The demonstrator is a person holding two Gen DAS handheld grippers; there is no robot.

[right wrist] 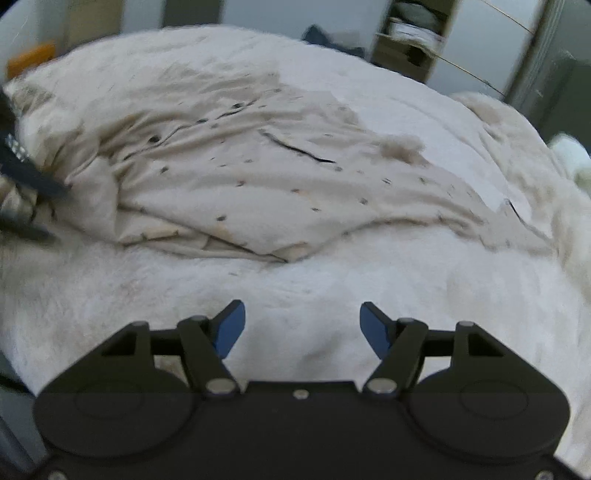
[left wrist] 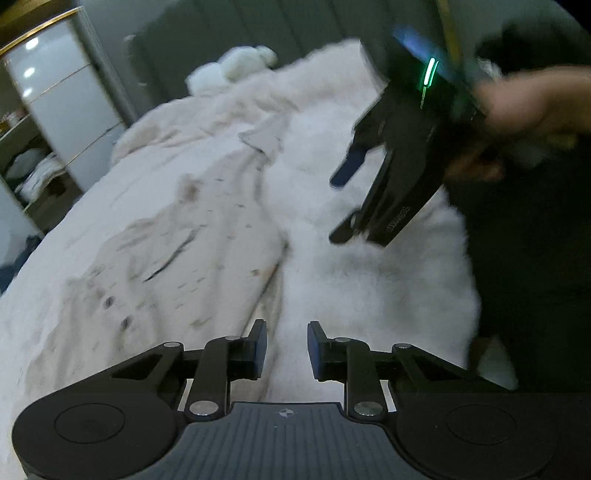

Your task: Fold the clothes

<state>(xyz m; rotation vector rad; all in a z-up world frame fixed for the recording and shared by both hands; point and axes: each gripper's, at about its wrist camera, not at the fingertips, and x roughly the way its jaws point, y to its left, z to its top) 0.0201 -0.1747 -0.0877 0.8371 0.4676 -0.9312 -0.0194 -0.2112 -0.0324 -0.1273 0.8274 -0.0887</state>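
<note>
While you hold both tools over it, the bed (right wrist: 332, 280) under its white fluffy blanket (left wrist: 362, 280) is the largest item and fills most of both views.

Room, as seen behind the bed:
- Grey padded headboard (left wrist: 236, 29) at the far end in the left wrist view.
- Pale cabinet with gold trim (left wrist: 55, 96) at that view's left edge, with open shelves (left wrist: 33, 173) of folded laundry beside it.
- White plush toy (left wrist: 236, 66) near the headboard.

Task item:
- 1 cream garment (right wrist: 258, 173) with small dark specks and a dark slit, spread crumpled across the blanket. Its nearest hem makes a blunt point toward your right tool.

Tools:
- Your right gripper (right wrist: 303, 328): its 2 blue-padded fingers stand wide apart with nothing between them, over bare blanket, a little short of the garment's hem. In the left wrist view your right hand (left wrist: 532, 110) carries it above the blanket, just right of the garment, blurred.
- Your left gripper (left wrist: 287, 350): its 2 fingers stand a narrow gap apart, gripping nothing. The garment's right edge lies just ahead and to the left of them; whether the pads touch cloth cannot be told.
</note>
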